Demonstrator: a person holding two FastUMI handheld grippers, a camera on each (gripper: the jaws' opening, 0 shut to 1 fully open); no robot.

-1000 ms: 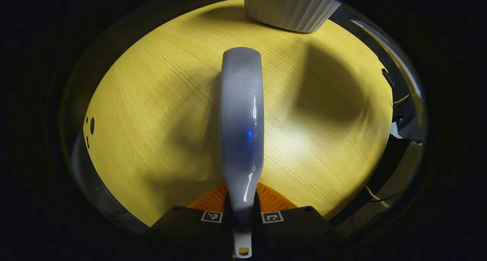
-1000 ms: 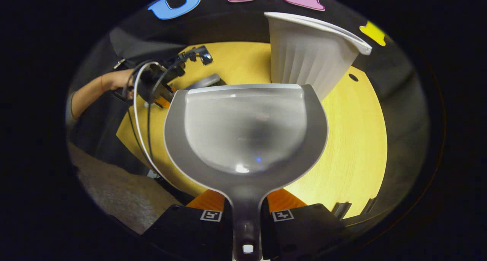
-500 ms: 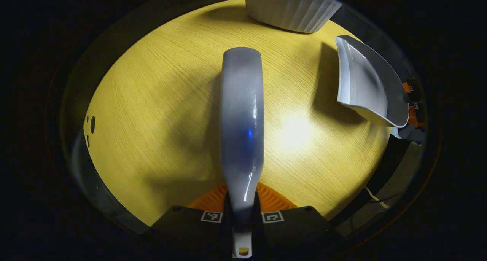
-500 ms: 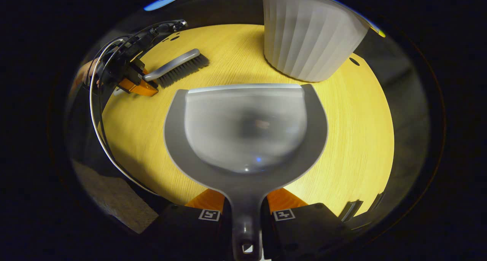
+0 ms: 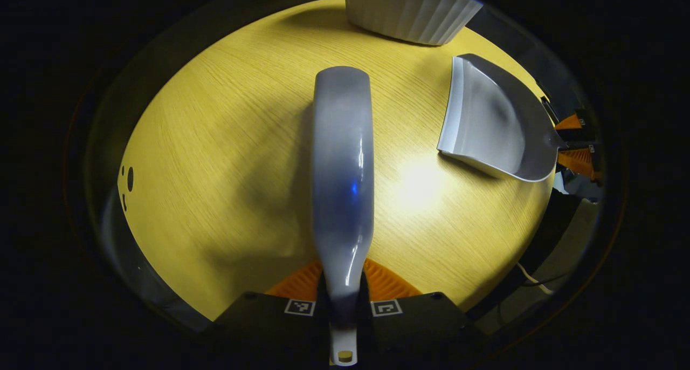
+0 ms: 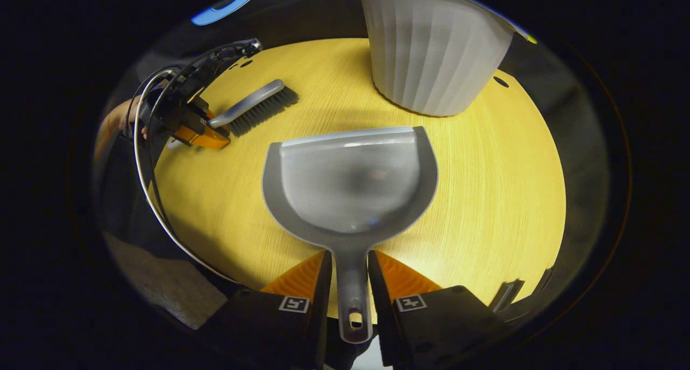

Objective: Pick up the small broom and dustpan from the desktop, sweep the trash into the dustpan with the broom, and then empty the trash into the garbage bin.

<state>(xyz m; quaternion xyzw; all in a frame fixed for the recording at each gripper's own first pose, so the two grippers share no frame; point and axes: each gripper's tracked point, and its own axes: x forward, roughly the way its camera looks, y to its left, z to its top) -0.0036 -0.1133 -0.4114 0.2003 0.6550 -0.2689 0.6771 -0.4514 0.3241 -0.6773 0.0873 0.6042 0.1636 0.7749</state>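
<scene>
Right gripper view: dustpan (image 6: 350, 192) flat on desktop (image 6: 496, 197), handle toward 6 o'clock.
Handle lying between slightly parted right gripper (image 6: 349, 283) jaws; broom (image 5: 343, 170) clamped in left gripper (image 5: 343, 300), bin (image 6: 431, 46) at 12.

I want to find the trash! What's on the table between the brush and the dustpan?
Nothing: in the right gripper view, only bare yellow table lies between the brush and the dustpan.

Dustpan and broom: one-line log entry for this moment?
left tongs: shut on broom | right tongs: open around dustpan handle | dustpan: on table | bin: upright
</scene>
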